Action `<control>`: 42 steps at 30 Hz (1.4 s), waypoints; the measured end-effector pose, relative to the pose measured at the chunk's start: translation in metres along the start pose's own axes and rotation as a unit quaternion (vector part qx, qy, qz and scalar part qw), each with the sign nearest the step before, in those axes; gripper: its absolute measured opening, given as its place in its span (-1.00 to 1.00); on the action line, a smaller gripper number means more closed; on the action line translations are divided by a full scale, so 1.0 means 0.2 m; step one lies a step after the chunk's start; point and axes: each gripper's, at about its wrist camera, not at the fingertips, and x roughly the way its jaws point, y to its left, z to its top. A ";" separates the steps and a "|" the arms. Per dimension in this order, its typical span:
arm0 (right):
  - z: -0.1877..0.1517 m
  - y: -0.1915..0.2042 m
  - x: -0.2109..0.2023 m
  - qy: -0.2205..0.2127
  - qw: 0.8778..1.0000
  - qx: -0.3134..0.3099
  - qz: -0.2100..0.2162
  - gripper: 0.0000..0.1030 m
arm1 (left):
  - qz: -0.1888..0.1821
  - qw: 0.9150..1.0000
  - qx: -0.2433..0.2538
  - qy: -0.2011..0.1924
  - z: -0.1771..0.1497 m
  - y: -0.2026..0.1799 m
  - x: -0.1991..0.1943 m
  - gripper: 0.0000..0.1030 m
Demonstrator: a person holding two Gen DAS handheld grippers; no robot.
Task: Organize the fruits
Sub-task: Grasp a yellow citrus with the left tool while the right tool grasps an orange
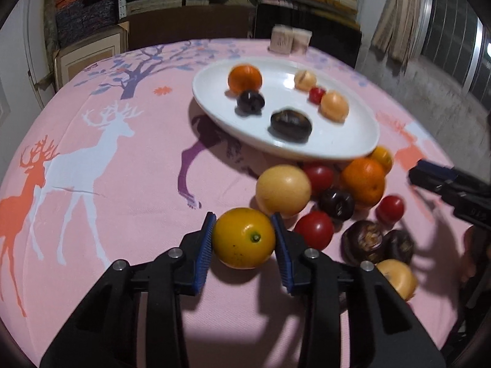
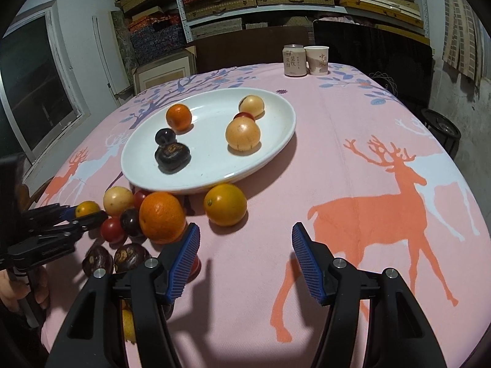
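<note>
A white oval plate [image 1: 337, 141] [image 2: 214, 171] holds several fruits: an orange [image 1: 245, 78], a dark plum [image 1: 250, 101], a dark brown fruit [image 1: 291, 125], two pale fruits and a small red one. A pile of loose fruits lies on the pink tablecloth in front of the plate. My left gripper [image 1: 243, 239] has its blue pads on both sides of a yellow-orange citrus [image 1: 244, 237], also seen in the right wrist view [image 2: 86, 208]. My right gripper [image 2: 245, 245] is open and empty over bare cloth, right of the pile, behind a yellow orange [image 2: 225, 204].
The pile holds a pale yellow fruit [image 1: 284, 190], a big orange [image 1: 363, 181] [image 2: 162, 216], red tomatoes [image 1: 314, 229], dark plums and brown fruits [image 1: 363, 242]. A can [image 2: 294, 60] and a paper cup [image 2: 317, 59] stand at the table's far edge. Shelves are behind.
</note>
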 end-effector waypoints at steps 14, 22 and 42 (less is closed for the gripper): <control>0.04 0.08 0.11 0.022 0.999 -0.047 -0.016 0.14 | 0.001 0.999 -0.002 -0.046 0.00 0.00 -0.10 -0.30; 0.08 0.14 0.19 0.045 0.996 -0.071 -0.019 -0.02 | -0.006 0.999 -0.016 -0.050 0.00 0.03 -0.11 -0.30; 0.08 0.12 0.18 0.035 0.998 -0.048 -0.018 -0.26 | -0.006 0.999 -0.016 -0.047 0.00 0.03 -0.09 -0.30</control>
